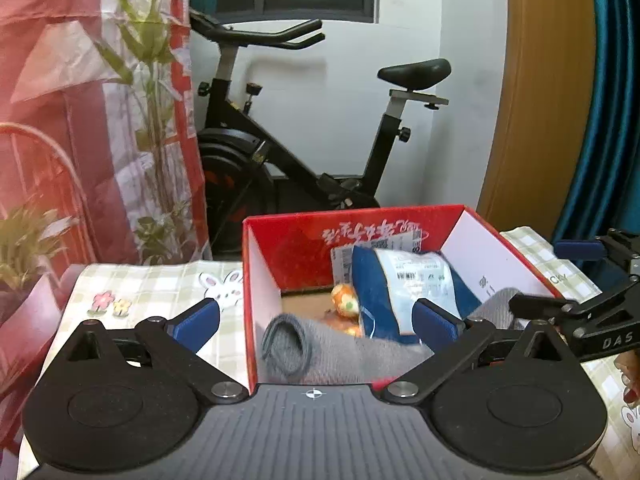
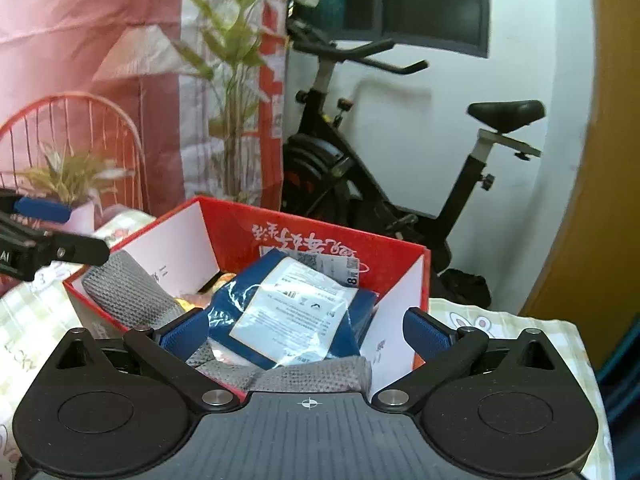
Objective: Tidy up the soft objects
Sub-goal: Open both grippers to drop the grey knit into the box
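— Where are our fingers?
— Both our left gripper (image 1: 316, 318) and right gripper (image 2: 306, 330) are spread wide, holding nothing.
— The soft things?
— Ahead between them: grey cloth (image 1: 320, 354) and blue packet (image 2: 296, 316) inside the red box (image 1: 288, 248).

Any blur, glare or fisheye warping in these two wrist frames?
Left wrist: grey knit cloth in the red box looks motion-smeared; the door frame bows strongly. Right wrist: sharper, glare on the plastic-wrapped blue package; the wall edge curves at right.
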